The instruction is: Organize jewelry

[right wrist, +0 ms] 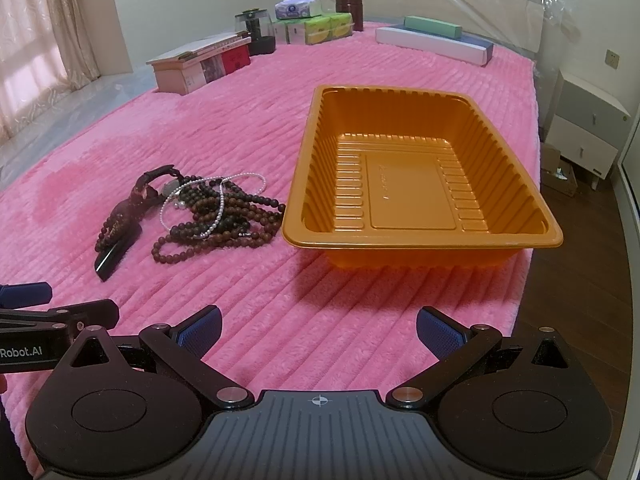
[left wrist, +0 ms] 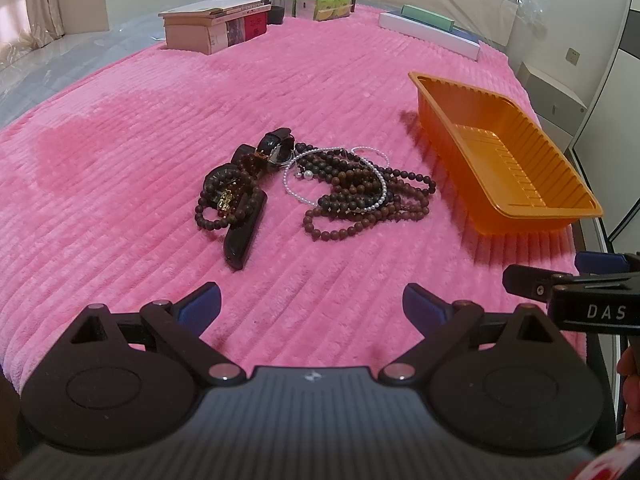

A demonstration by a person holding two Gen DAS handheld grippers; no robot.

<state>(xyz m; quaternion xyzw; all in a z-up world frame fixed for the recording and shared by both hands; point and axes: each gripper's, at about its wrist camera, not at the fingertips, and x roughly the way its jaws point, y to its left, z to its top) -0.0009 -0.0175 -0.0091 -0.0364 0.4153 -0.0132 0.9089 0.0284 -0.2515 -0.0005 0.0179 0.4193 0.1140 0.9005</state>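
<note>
Both grippers hover low over the pink blanket [left wrist: 140, 140], nothing picked yet. Left gripper [left wrist: 312, 304]: jaws spread wide, empty. Right gripper [right wrist: 319, 330]: jaws equally wide, empty, aimed at the near rim of the orange tray [right wrist: 420, 240], which holds nothing. The jewelry sits in one heap just left of the tray, not touching it: a brown bead strand [left wrist: 360, 196] tangled with a white pearl string [left wrist: 296, 192], and beside these a watch [left wrist: 276, 148] and a dark bracelet cluster [left wrist: 228, 200] lying over a black strap. Judgement: first pick is the step in hand. The left gripper faces the heap squarely, so it should go in. Strands overlap, so take an outer piece first. Pinch several beads at once, lift slowly, and watch for neighbours dragging along. The plush pile may snag fine links.
</note>
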